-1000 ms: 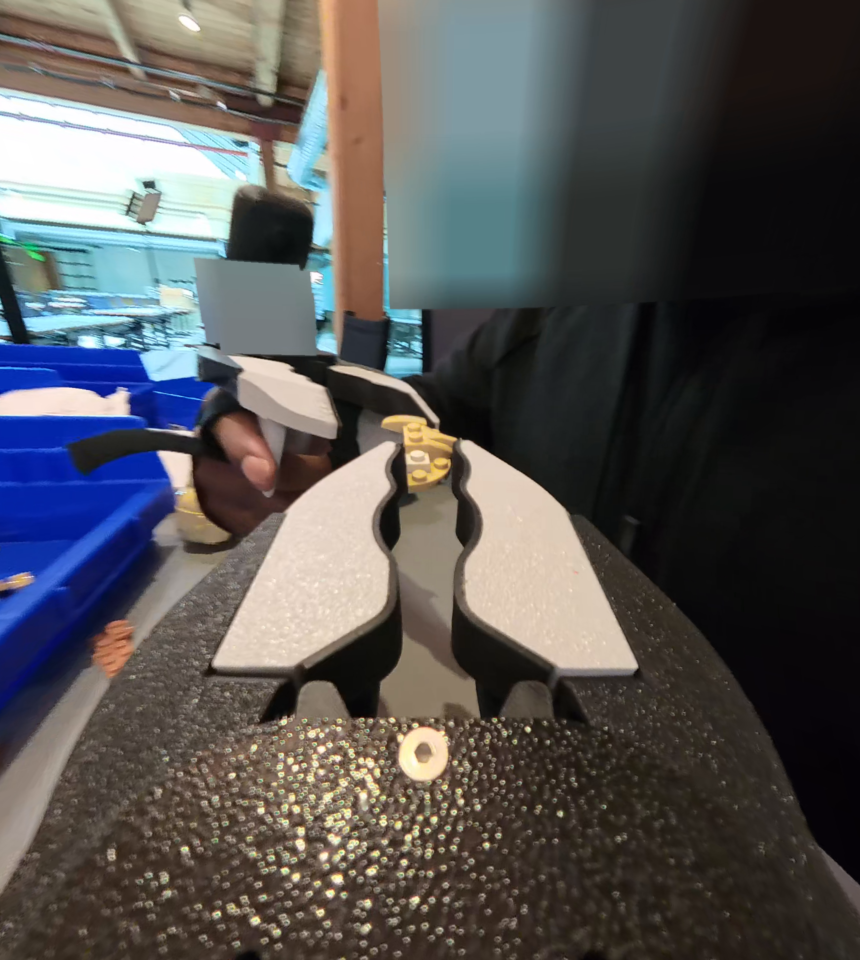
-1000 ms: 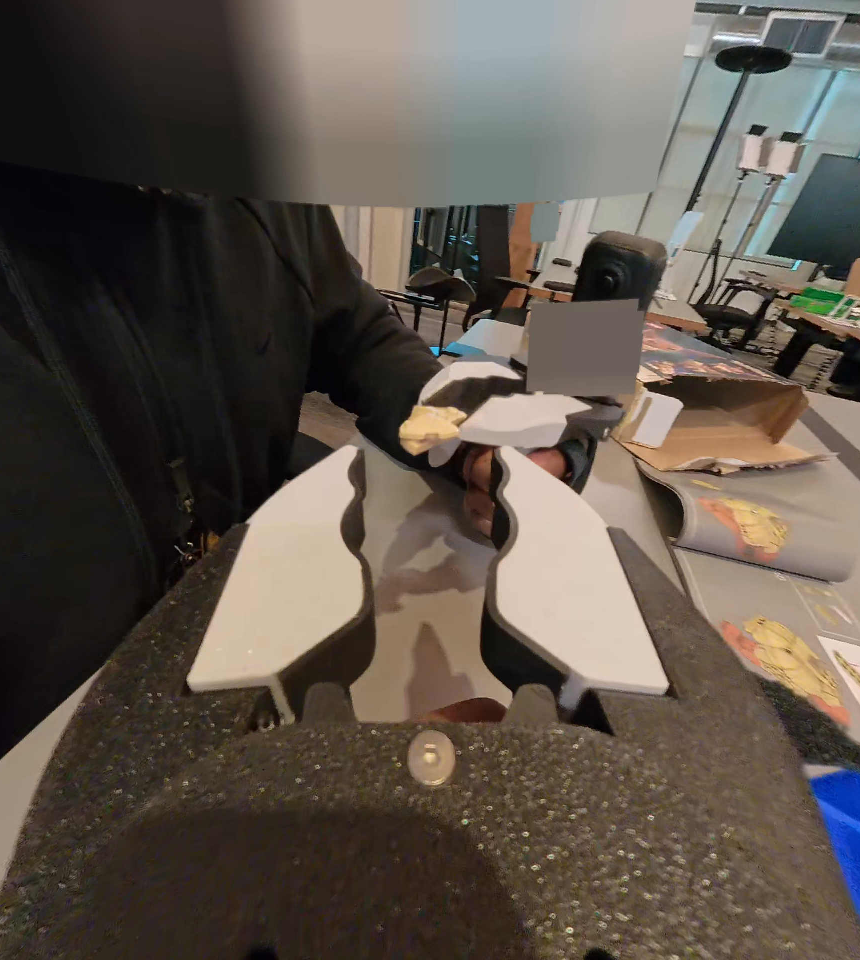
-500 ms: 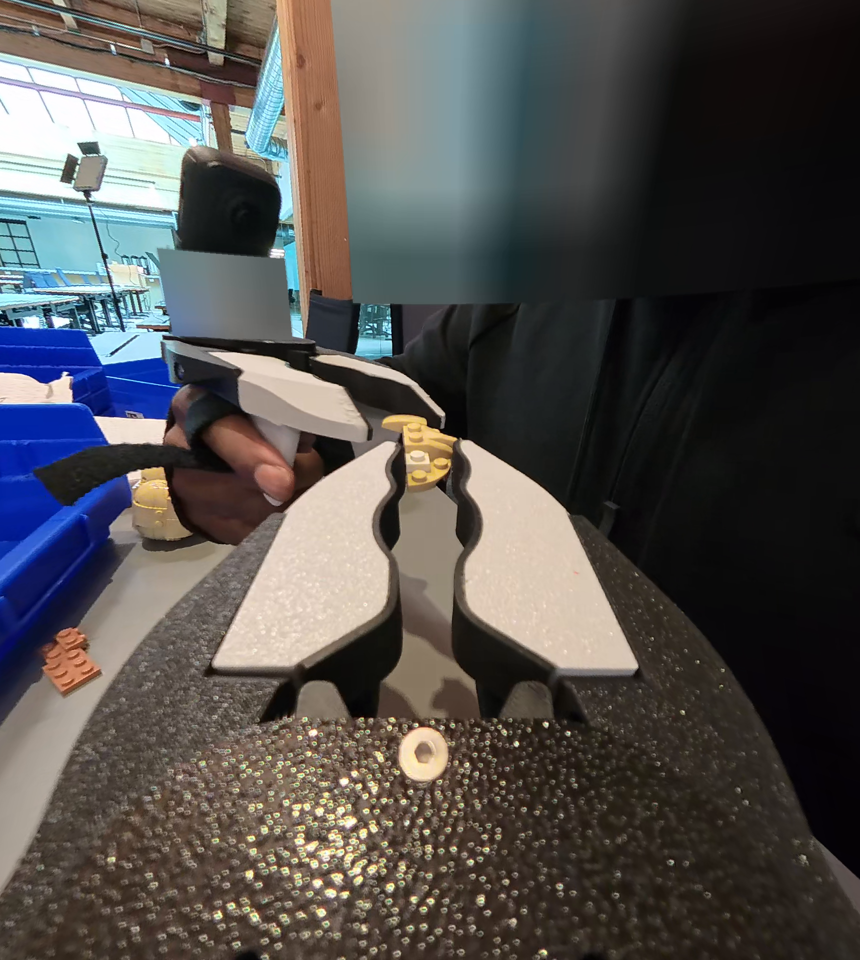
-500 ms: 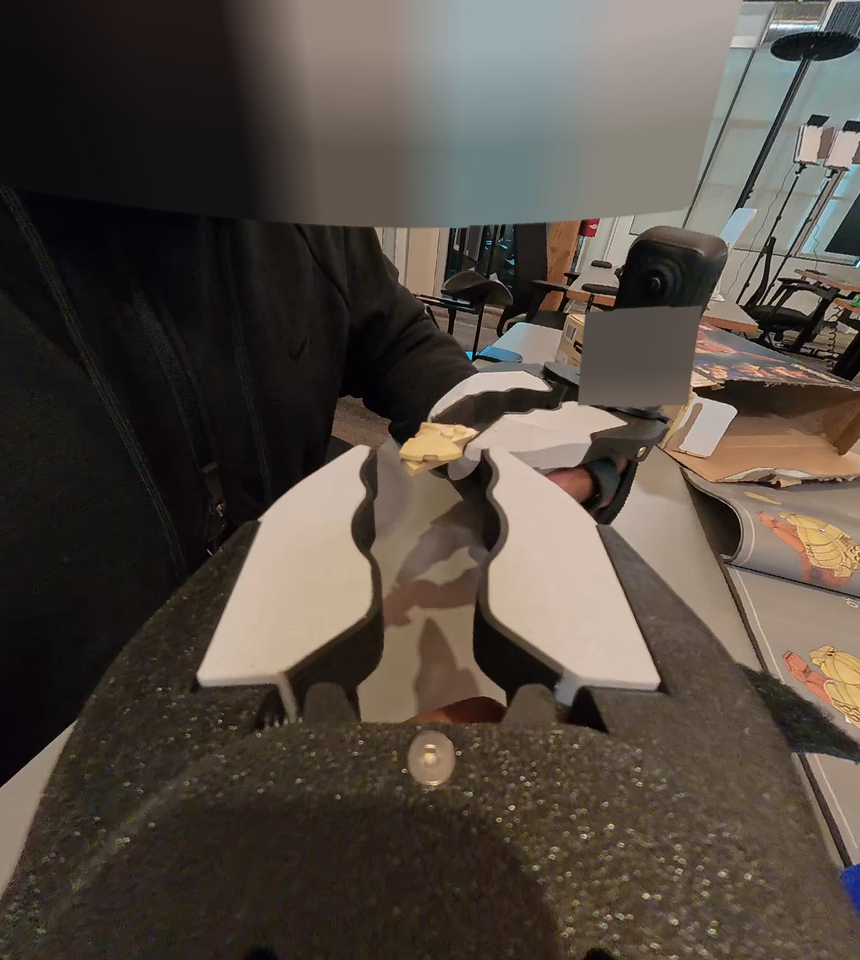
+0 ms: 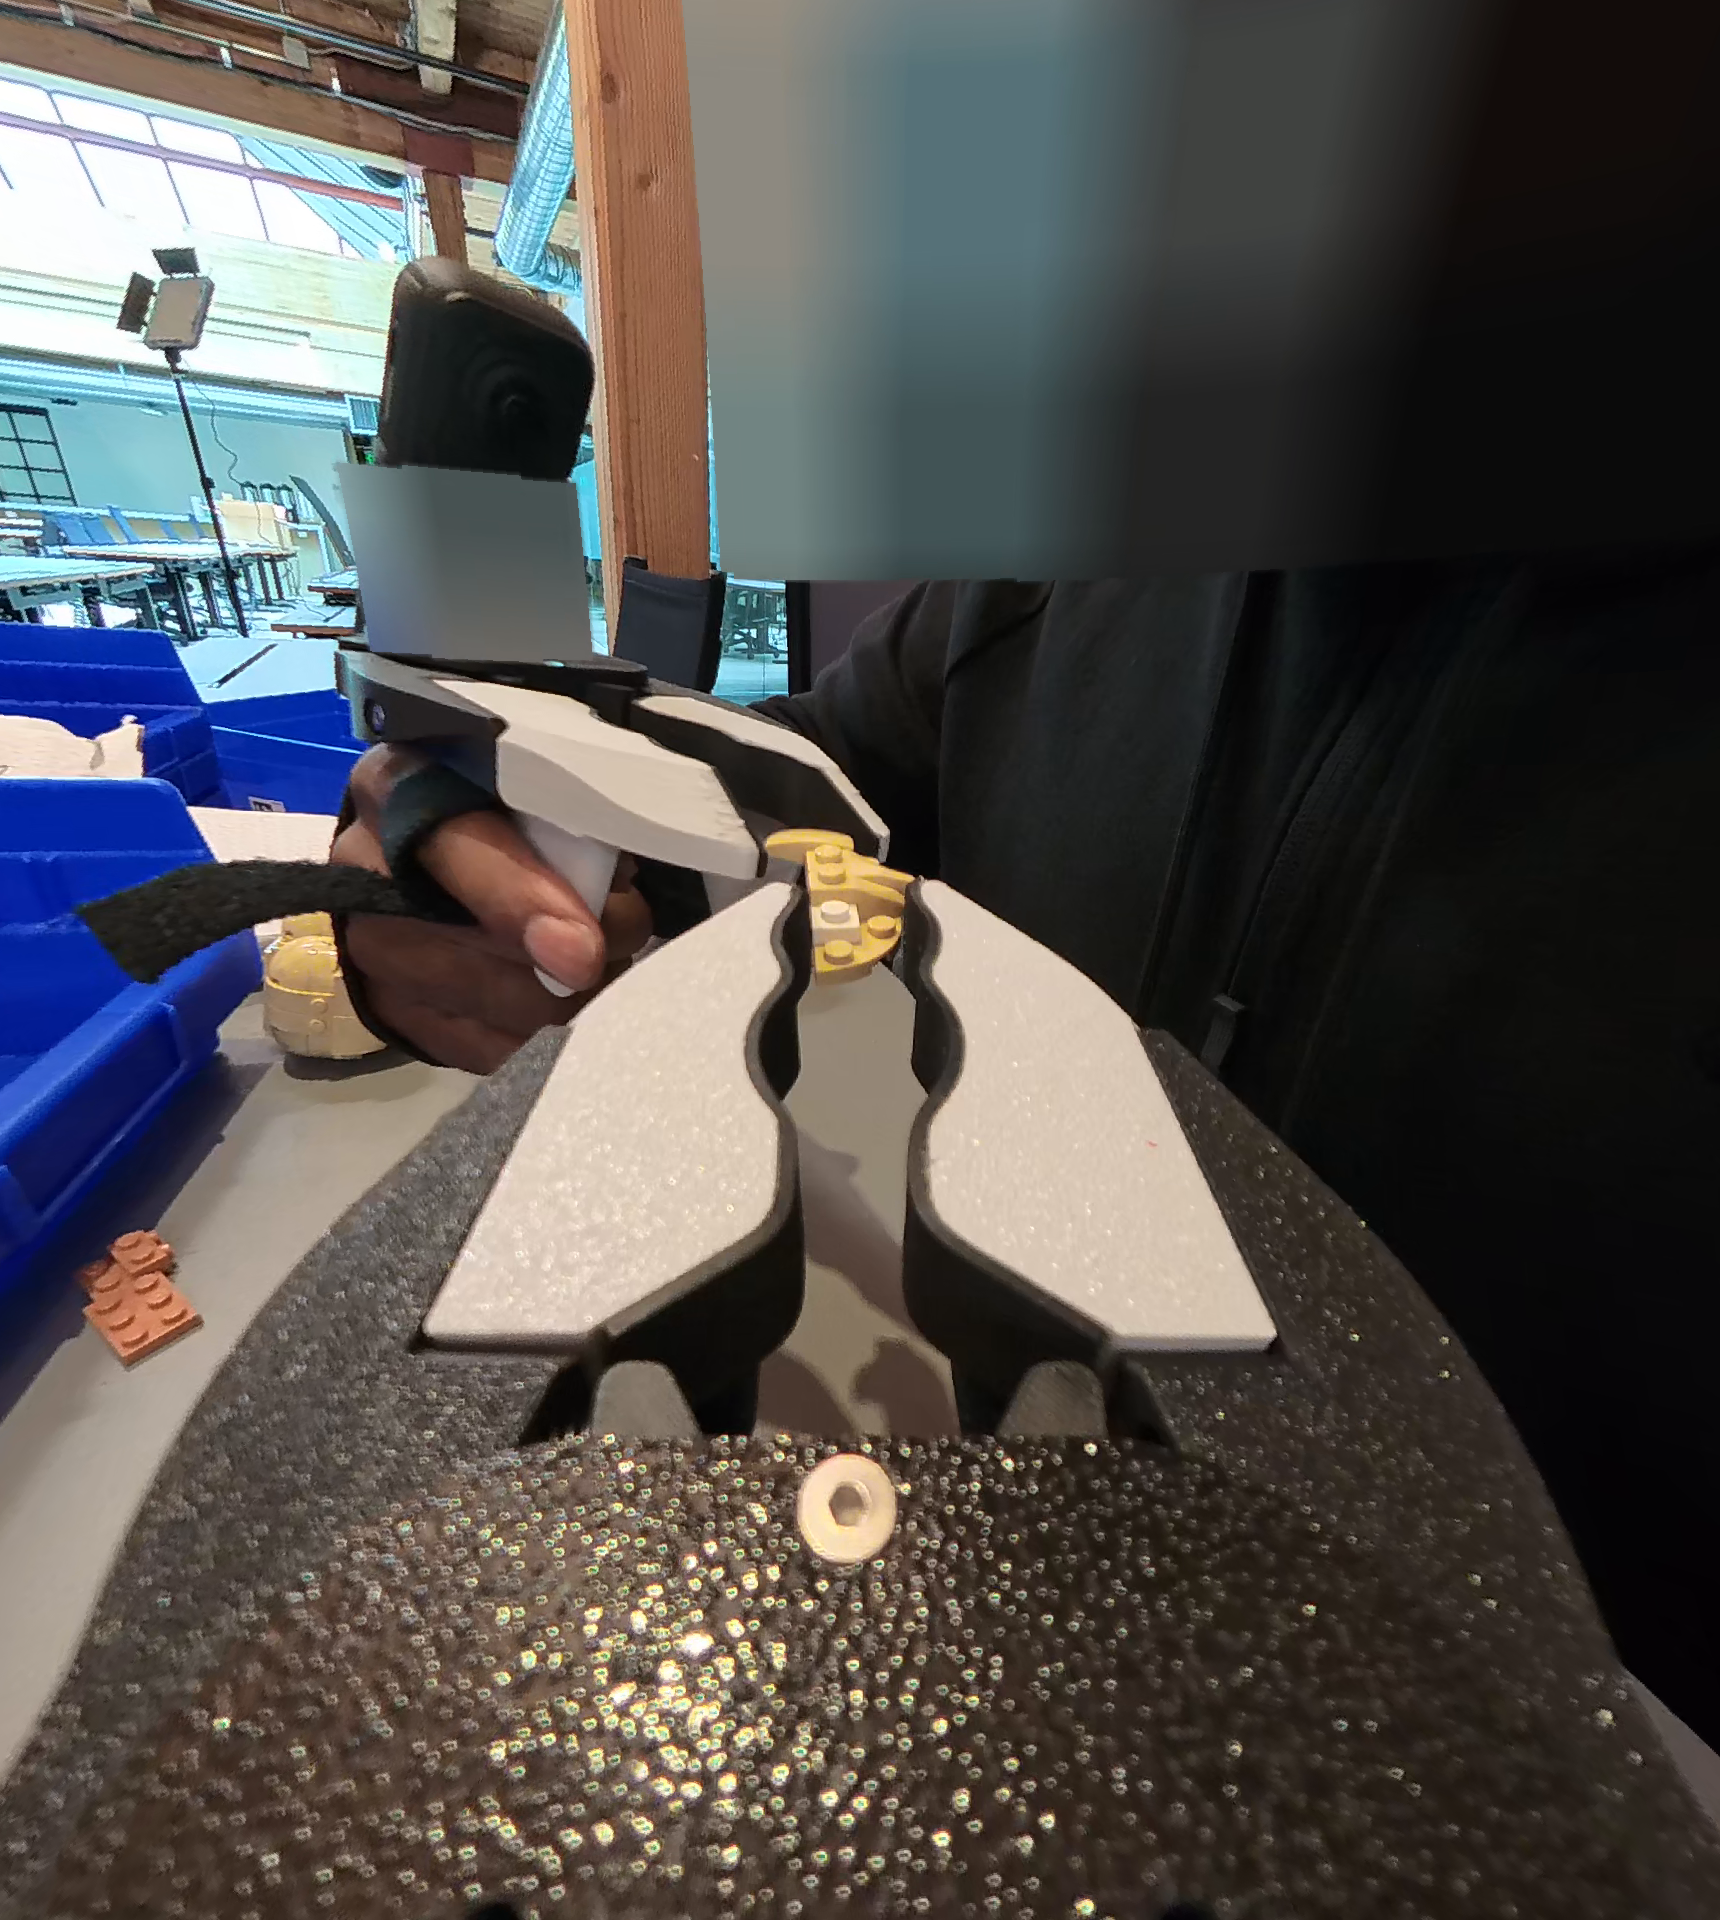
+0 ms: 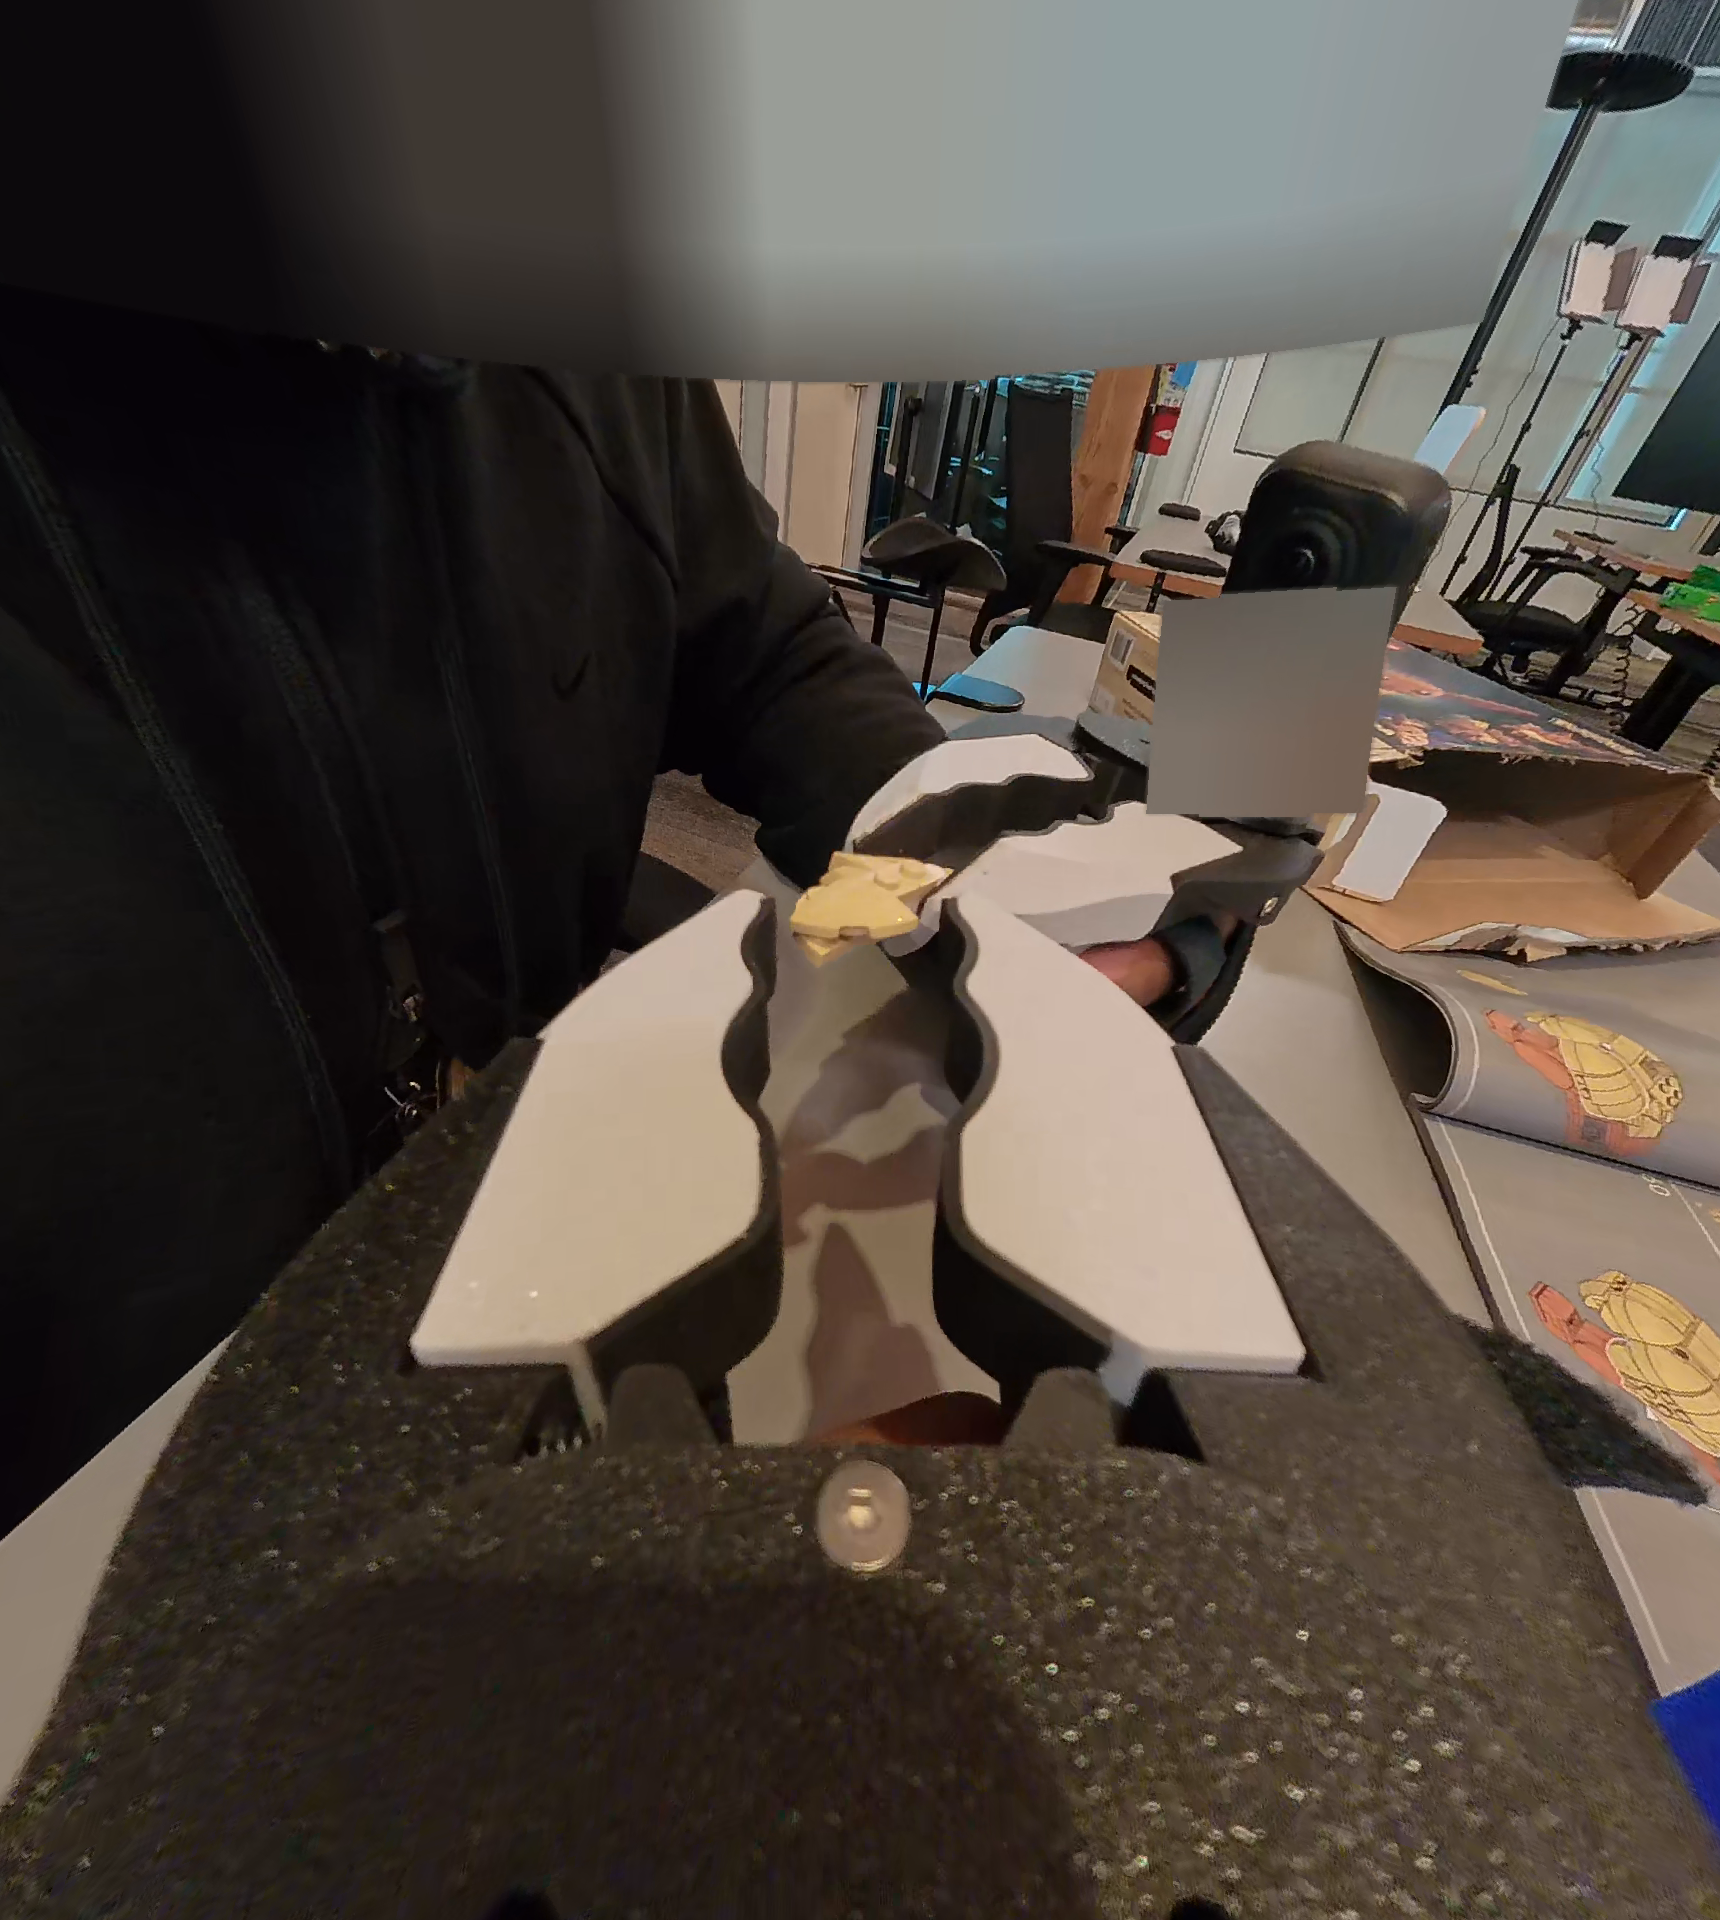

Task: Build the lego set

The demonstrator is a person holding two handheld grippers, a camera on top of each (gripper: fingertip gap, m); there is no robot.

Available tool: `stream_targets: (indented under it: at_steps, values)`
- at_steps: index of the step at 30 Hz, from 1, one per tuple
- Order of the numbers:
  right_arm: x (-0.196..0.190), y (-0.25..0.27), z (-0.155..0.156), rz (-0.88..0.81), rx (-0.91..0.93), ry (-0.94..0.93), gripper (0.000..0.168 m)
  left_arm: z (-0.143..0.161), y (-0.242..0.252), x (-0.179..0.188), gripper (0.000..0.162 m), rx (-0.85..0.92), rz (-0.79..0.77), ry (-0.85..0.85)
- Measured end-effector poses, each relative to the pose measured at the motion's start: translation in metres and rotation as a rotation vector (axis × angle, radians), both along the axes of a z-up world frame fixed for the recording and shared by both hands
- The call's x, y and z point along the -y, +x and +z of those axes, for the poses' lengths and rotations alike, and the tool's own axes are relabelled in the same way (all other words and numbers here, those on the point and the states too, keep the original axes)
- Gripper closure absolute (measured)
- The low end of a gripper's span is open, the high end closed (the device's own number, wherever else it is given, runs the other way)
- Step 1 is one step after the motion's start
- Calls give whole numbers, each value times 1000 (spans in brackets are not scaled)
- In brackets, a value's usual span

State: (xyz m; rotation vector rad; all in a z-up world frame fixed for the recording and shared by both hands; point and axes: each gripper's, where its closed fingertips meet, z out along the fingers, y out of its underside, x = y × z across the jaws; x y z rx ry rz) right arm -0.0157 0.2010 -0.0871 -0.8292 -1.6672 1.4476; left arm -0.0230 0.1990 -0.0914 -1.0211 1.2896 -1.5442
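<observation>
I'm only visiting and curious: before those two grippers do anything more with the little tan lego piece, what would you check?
1. Left gripper clamps the tan lego piece: ok.
2. The piece's studs face the left wrist view, so its orientation is readable: ok.
3. Right gripper has a finger on each side of the piece: ok.
4. Right gripper actually touching the piece: cannot tell.
5. Instruction booklet lying open on the table: ok.
</observation>
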Motion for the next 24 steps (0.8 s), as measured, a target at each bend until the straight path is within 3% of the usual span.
stream_targets:
  at_steps: [24]
  values:
    - [-1,0,-2,-6,12,5,145,-1,0,0,145,-3,-1,-2]
